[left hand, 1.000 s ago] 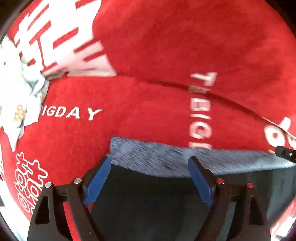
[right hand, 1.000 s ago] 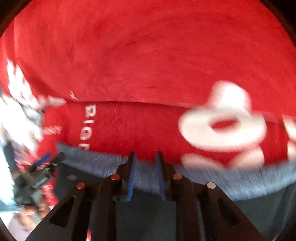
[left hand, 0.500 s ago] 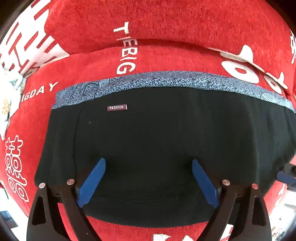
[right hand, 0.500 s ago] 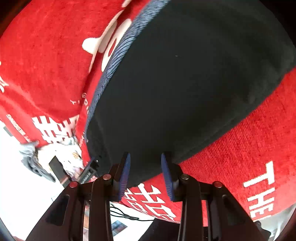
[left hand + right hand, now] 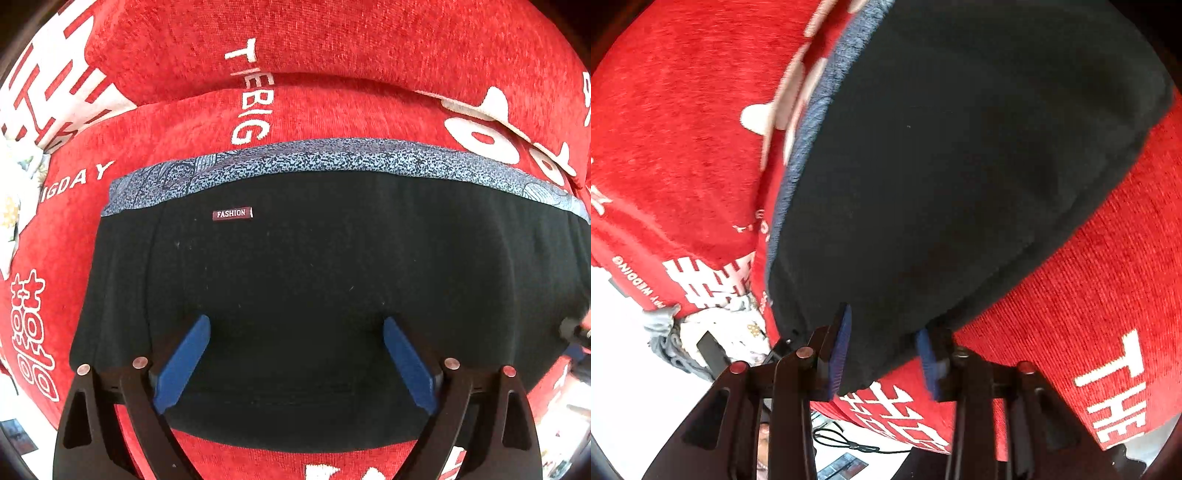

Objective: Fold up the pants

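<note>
The black pants [image 5: 314, 280] lie folded flat on the red sofa seat [image 5: 332, 110], with a blue-grey patterned waistband [image 5: 332, 157] at the far edge and a small FASHION label [image 5: 232, 213]. My left gripper [image 5: 295, 363] is open and empty, fingers spread wide over the near part of the pants. In the right wrist view the pants [image 5: 960, 166] fill the upper right. My right gripper [image 5: 884, 360] is open, its blue pads on either side of the pants' near corner, gripping nothing.
The sofa cover [image 5: 683, 129] is red with white lettering. White and grey cloth [image 5: 701, 332] lies at the sofa's left end, and also shows at the left edge of the left wrist view [image 5: 14, 199]. The white floor [image 5: 646, 387] with a cable lies below the seat's front edge.
A second ago both grippers were low at the waistband. They have drawn back, so the whole folded pants lie in view. The right gripper's jaws have opened wider.
</note>
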Available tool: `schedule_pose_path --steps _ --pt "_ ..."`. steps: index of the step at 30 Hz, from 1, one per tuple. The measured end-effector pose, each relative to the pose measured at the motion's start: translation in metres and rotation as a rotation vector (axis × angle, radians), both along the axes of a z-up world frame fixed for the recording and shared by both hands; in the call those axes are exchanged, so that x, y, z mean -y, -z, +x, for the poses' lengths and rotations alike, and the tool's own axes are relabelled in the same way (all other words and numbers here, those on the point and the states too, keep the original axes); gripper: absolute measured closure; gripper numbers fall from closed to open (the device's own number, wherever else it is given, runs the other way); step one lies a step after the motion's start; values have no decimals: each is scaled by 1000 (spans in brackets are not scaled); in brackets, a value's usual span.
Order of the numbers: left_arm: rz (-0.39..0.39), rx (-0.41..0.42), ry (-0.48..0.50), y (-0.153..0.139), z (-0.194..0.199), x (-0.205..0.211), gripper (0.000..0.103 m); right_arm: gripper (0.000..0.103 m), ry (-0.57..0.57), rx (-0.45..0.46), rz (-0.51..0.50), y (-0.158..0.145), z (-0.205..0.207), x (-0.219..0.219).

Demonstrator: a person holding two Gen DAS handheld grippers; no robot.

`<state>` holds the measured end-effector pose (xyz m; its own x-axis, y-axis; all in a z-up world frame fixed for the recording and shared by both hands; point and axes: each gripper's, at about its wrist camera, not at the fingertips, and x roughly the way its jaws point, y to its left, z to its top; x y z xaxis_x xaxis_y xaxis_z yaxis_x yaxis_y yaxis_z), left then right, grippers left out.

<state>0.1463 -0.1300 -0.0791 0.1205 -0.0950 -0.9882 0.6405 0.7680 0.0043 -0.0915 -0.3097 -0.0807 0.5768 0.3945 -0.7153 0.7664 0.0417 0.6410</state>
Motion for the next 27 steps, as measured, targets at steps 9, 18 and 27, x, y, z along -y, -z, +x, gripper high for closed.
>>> schedule_pose_path --steps 9,18,27 --pt "62 16 25 -8 -9 6 7 79 -91 -62 -113 -20 -26 1" --pt "-26 22 134 -32 -60 70 7 77 -187 -165 -456 -65 -41 86" --pt "77 6 170 -17 -75 89 7 81 -182 -265 -444 -54 -101 99"
